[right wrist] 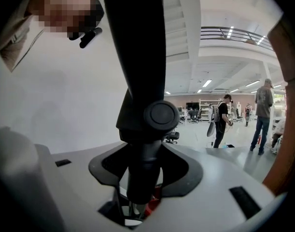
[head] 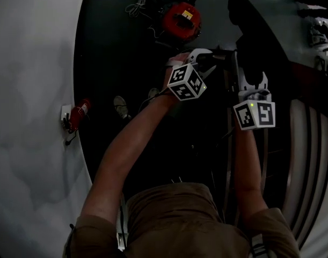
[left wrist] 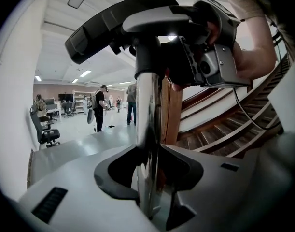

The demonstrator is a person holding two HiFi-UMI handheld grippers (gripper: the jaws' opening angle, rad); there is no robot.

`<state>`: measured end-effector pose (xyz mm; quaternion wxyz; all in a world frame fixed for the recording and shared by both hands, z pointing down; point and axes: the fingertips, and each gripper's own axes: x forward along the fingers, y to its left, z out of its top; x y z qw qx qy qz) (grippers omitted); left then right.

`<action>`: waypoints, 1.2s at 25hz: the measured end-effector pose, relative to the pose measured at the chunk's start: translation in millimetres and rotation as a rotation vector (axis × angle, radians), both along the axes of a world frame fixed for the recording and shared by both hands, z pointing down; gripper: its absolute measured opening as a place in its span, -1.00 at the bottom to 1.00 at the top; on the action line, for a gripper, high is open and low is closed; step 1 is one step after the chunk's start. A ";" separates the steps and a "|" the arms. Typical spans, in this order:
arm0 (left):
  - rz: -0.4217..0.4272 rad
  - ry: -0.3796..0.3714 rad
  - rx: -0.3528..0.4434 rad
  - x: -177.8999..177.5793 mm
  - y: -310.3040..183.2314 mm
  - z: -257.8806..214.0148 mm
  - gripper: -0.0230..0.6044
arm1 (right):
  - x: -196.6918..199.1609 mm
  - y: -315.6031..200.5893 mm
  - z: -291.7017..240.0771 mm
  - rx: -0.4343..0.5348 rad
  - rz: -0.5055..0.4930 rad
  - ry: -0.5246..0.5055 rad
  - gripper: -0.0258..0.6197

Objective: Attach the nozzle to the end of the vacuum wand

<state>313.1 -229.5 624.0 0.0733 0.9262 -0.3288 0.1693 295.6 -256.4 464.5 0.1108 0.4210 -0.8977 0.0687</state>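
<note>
A chrome vacuum wand [left wrist: 148, 120] stands upright between the jaws of my left gripper [left wrist: 149, 178], which is shut on it. At the wand's top sits the black floor nozzle [left wrist: 118, 23]. My right gripper [right wrist: 142, 178] is shut on the nozzle's black neck [right wrist: 140, 144], just below a round pivot, with the nozzle body [right wrist: 137, 47] rising above. In the dark head view the left gripper [head: 209, 57] and right gripper [head: 243, 55] are close together at chest height, and the nozzle [head: 255, 31] reaches away from them. The join between wand and nozzle is hidden.
A red vacuum body [head: 181, 18] with its cable lies on the dark floor ahead. A white wall with a red plug [head: 75, 114] is at the left. Curved wooden stairs [left wrist: 224, 124] run along the right. People [left wrist: 99, 108] and an office chair [left wrist: 43, 129] are far off.
</note>
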 end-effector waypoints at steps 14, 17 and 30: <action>-0.208 0.143 -0.033 -80.9 -19.4 6.1 -0.44 | -95.4 -16.0 10.2 -0.011 -0.089 0.026 -0.32; -0.362 0.228 -0.057 -147.2 -17.1 15.4 -0.44 | -138.1 0.4 11.6 -0.003 -0.154 -0.049 -0.06; -0.913 0.429 -0.282 -457.8 61.9 150.2 -0.44 | -238.9 58.7 70.2 -0.131 -0.318 -0.055 -0.06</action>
